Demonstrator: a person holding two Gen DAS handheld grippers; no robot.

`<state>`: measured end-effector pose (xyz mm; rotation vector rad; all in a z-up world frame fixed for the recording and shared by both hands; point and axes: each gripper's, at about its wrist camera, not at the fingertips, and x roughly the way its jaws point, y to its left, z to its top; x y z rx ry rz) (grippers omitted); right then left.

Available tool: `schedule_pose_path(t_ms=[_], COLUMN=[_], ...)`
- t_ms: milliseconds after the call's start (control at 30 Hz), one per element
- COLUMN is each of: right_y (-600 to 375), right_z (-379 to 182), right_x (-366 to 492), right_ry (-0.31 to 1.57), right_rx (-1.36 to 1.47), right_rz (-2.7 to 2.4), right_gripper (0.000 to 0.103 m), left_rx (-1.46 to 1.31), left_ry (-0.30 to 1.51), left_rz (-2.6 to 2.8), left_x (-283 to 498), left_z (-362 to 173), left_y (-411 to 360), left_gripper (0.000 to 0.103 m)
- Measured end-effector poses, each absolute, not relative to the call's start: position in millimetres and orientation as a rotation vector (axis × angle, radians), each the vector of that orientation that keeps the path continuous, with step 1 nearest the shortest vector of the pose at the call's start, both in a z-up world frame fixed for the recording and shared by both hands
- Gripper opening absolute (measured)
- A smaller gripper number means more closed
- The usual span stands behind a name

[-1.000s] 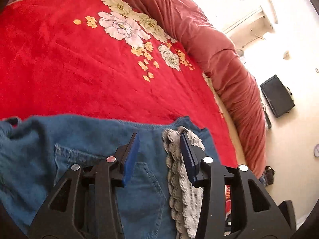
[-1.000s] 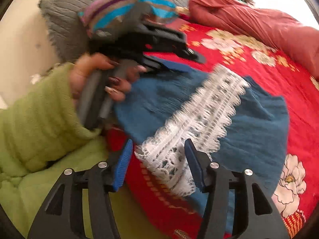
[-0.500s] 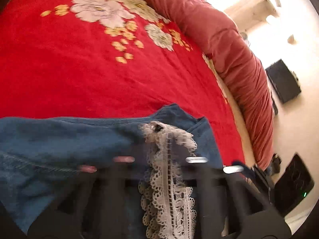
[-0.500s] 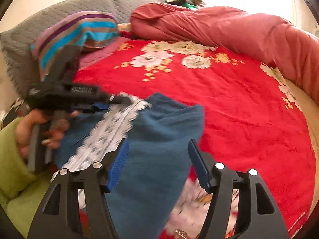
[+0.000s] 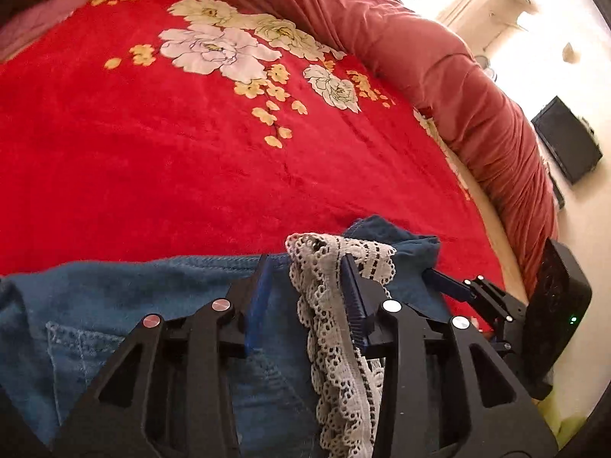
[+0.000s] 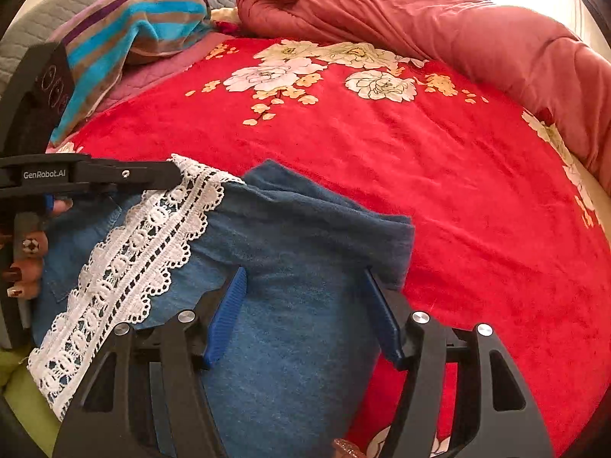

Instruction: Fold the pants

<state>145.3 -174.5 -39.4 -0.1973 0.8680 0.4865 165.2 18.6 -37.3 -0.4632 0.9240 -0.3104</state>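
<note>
The pants [image 6: 305, 328] are lying bunched on the red blanket [image 6: 458, 191] – the left gripper [image 5: 305, 286] is opening astride their lace trim [image 5: 336, 343], the right gripper [image 6: 305, 305] gaping over denim, likely regrasping to fold.

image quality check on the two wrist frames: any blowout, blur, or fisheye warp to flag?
Left wrist view: window area top right is blown out to white; jeans and lace trim are sharp, no motion blur; the edge of the red floral blanket bows strongly with fisheye. Right wrist view: top right corner overexposed, pink quilt washed out there; the jeans are crisp; dark vignette at the corners.
</note>
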Motion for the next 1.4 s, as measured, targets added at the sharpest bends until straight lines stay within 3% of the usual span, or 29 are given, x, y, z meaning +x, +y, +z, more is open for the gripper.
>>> schedule_pose_path(t_ms=[100,167,300,400,533,567,700,767,867,1033,1100,1167,1233,1267,1400], right_y=[-181,-187,-198,-203,-208,-209,-206,-202,-190,-188,-192,-195,-196,-196,-191], right_z=[-29,-20,-7,2,12,14,15,12,3,-8,-9,-11,-15,-17,-16], right_x=[137,128,106,88,67,61,44,35,24,19,19,19,21,22,20], right_ry=[0.853,0.833,0.798,0.776,0.749,0.745,0.744,0.764,0.793,0.818,0.823,0.826,0.839,0.846,0.844], right_rx=[-0.169,-0.138,-0.114,-0.103,-0.101,-0.102,-0.115,-0.127,-0.170,-0.183,-0.172,-0.165,-0.154,-0.148,-0.141], right_rz=[0.482,0.495,0.493,0.503,0.522,0.527,0.567,0.614,0.657,0.652,0.647,0.644,0.641,0.642,0.649], right_gripper=[0.061,0.070,0.072,0.080,0.080,0.080,0.080,0.068,0.061,0.061,0.061,0.062,0.062,0.062,0.062], left_rx=[-0.439,-0.404,-0.333,-0.295,-0.251,-0.249,-0.316,-0.373,-0.411,-0.437,-0.453,-0.443,-0.422,-0.421,-0.414], left_ry=[0.904,0.880,0.859,0.852,0.872,0.881,0.928,0.955,0.983,1.054,1.086,1.101,1.104,1.108,1.071], left_rz=[-0.298,-0.282,-0.224,-0.207,-0.201,-0.204,-0.255,-0.292,-0.348,-0.398,-0.399,-0.400,-0.386,-0.389,-0.379], left_x=[159,149,134,115,90,84,56,43,30,27,30,34,35,35,29], left_z=[-28,-19,-7,2,2,0,-10,-15,-19,-31,-39,-44,-48,-50,-37], left_y=[19,20,19,20,18,18,21,21,14,-3,-8,-16,-23,-26,-21], left_gripper=[0.038,0.046,0.062,0.074,0.075,0.074,0.048,0.041,0.041,0.041,0.050,0.049,0.035,0.015,0.008])
